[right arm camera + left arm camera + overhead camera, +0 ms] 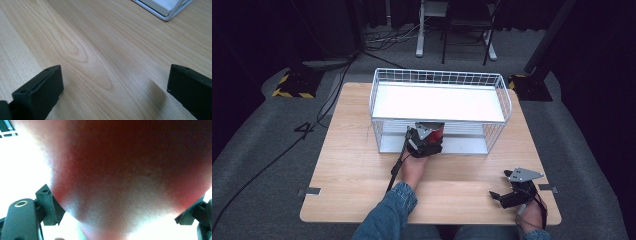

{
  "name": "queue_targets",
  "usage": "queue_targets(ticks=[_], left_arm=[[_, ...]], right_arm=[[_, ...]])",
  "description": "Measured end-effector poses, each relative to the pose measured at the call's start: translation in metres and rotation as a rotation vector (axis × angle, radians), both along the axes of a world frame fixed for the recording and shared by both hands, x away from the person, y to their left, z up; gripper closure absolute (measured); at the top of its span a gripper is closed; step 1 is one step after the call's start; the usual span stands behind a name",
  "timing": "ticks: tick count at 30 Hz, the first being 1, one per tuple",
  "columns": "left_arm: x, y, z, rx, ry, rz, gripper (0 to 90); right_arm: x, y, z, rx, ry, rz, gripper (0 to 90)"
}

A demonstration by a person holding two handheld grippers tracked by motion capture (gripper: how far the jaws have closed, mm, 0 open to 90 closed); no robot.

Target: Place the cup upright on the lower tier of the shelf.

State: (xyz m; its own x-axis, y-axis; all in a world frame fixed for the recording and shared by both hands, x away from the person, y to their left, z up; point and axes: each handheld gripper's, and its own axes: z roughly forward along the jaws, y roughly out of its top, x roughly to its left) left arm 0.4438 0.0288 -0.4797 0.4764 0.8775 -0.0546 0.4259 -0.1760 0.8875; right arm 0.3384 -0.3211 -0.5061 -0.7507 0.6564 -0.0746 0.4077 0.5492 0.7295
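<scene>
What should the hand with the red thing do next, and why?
Probably slide it a little further into the lower level of the wire shelf, then let go. The left gripper grips the red can right at the shelf's open front, and the right gripper rests open on the table.

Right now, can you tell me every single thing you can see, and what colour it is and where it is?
red thing: one, red, round-looking, held by the left gripper at the front of the rack's lower level; too blurred up close to name
wire rack: one, white, two levels, at the far middle of the table
table: one, light wood, in the middle of the grey floor
floor cables: a few, black, on the floor to the left
stand bases: two, black with yellow stripes, at the table's far corners
left gripper: one, black, shut on the red thing
right gripper: one, black, jaws open with nothing between them, at the near right of the table
sleeve: one, blue denim, on the left forearm
</scene>
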Motion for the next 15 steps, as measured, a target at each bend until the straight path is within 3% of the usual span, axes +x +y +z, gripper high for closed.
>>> queue_targets(ticks=[3,4,5,7,10,11,15], left_arm=[[0.0059,0.0013,-0.0052,-0.01,0.005,-0.029,16.6],[0.0039,0.0001,-0.0054,-0.008,0.001,0.042,16.6],[0.0069,0.0009,-0.0065,-0.011,-0.005,-0.03,16.5],[0.0053,-0.0009,-0.0075,0.007,-0.023,-0.003,16.3],[0.0057,-0.0006,-0.0083,0.004,-0.027,-0.008,16.2],[0.0075,0.0006,-0.0086,0.001,-0.024,-0.053,16.2],[0.0052,-0.0019,-0.0083,-0.002,-0.026,0.011,15.9]], right_arm=[[-0.0003,0.0001,0.0001,-0.002,-0.003,0.0,0.8],[-0.0007,0.0002,0.0002,-0.004,-0.003,0.001,0.8],[-0.001,0.0005,0.0001,-0.002,-0.005,0.002,0.8],[-0.0011,0.0005,0.0001,-0.003,-0.006,0.002,0.8],[-0.0011,0.0005,0.0001,-0.003,-0.006,0.002,0.8],[-0.0011,0.0005,0.0001,-0.003,-0.006,0.002,0.8],[-0.0013,0.0005,0.0002,-0.005,-0.008,0.002,0.8]])
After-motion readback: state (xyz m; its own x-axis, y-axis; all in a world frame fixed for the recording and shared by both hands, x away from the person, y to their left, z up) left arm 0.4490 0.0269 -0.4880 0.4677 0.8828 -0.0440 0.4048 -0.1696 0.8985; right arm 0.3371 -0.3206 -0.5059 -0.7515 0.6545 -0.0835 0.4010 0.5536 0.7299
